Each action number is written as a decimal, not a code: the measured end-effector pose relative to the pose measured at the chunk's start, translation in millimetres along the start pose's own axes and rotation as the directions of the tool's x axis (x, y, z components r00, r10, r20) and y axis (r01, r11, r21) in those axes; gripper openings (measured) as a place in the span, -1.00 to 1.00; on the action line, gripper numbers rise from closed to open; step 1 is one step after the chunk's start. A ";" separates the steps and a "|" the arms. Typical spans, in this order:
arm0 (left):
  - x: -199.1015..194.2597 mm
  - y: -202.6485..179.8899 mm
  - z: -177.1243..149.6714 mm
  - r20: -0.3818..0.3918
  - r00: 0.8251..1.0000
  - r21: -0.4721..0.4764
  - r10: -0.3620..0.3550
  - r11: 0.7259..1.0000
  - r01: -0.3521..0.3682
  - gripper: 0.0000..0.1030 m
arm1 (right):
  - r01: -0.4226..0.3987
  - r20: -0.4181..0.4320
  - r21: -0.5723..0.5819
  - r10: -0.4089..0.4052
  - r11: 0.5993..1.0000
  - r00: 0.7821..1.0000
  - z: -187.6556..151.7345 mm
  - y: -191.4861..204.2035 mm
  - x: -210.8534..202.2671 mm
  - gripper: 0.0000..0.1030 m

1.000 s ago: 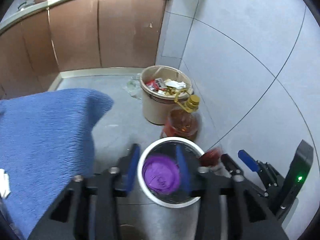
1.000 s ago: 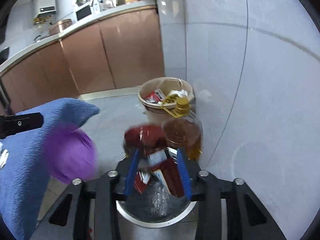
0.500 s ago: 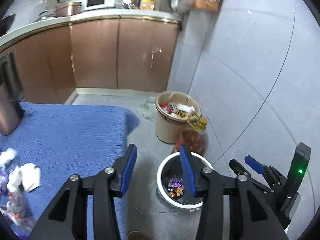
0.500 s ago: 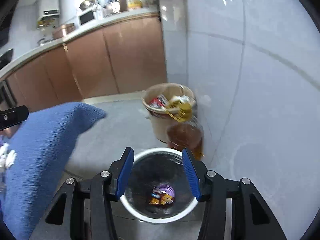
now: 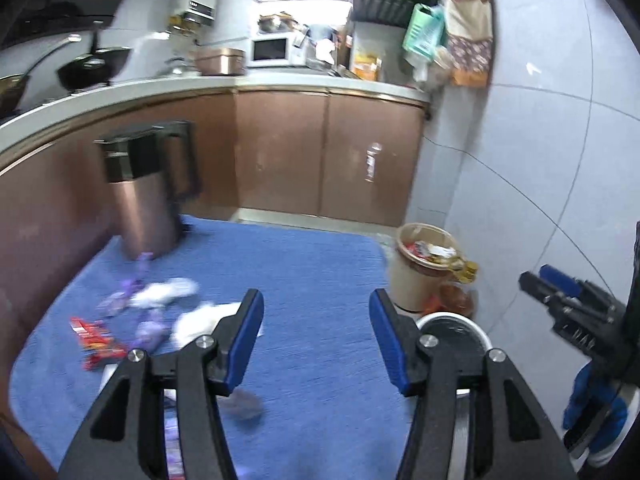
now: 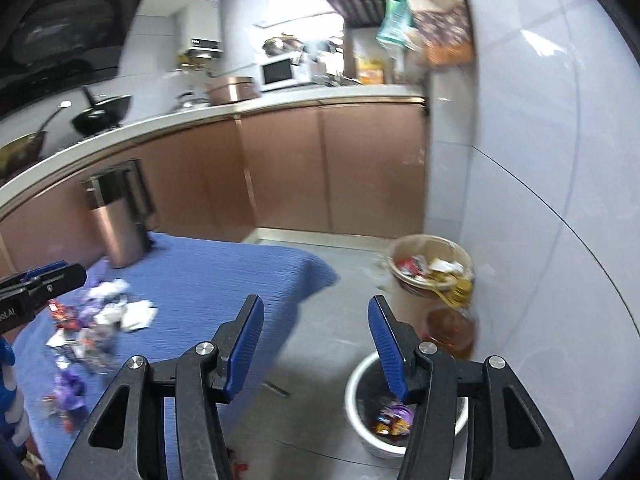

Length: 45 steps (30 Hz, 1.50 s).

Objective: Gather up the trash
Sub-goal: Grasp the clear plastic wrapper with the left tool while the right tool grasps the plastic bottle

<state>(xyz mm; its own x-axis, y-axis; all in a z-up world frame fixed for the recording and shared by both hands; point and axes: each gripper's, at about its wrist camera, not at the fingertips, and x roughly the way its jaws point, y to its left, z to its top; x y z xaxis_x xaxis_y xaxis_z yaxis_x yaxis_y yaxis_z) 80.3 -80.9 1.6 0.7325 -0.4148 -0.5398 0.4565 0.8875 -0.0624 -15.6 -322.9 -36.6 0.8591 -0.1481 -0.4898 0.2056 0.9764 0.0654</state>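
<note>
My left gripper [image 5: 316, 336] is open and empty above the blue table cloth [image 5: 312, 280]. Loose trash lies at the cloth's left: white crumpled paper [image 5: 168, 290], a red wrapper [image 5: 96, 342] and purple wrappers [image 5: 150, 330]. My right gripper [image 6: 316, 340] is open and empty, over the floor beside the table. The white bin [image 6: 360, 432] stands below it on the floor, with a purple wrapper [image 6: 400, 414] and a red wrapper inside. The same bin shows in the left wrist view [image 5: 460, 320]. The trash pile also shows in the right wrist view [image 6: 100, 320].
A copper thermos jug [image 5: 144, 196] stands at the table's far left. A beige full waste basket [image 6: 430, 276] and an oil bottle [image 6: 452, 328] stand by the tiled wall. Brown kitchen cabinets [image 5: 320, 152] run behind.
Both grippers dropped their wrappers into the white bin, opened wide, and have risen and swung left, away from the bin towards the table with the trash pile.
</note>
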 end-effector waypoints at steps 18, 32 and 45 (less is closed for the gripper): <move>-74.3 142.4 -98.9 -0.042 0.998 -0.055 0.046 0.997 -0.048 0.06 | -0.235 -0.124 -0.122 0.220 0.964 0.968 0.6 131.6 -13.2 0.00; -29.4 145.9 -153.2 -0.200 0.969 -0.021 -0.144 0.990 0.143 0.06 | -0.330 -0.263 -0.193 0.275 0.924 0.925 -15.0 202.6 14.4 0.00; 1.6 145.3 -169.7 -0.283 0.940 -0.019 -0.191 0.981 0.194 0.04 | -0.400 -0.393 -0.213 0.297 0.891 0.870 -37.7 245.3 64.4 0.00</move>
<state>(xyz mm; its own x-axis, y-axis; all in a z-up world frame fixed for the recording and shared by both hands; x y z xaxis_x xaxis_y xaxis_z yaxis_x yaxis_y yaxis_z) 62.1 81.4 -150.8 0.4581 -0.5027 -0.7331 0.5800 0.7940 -0.1820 72.5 -87.0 -84.9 0.6248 0.2228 -0.7483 -0.2603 0.9630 0.0693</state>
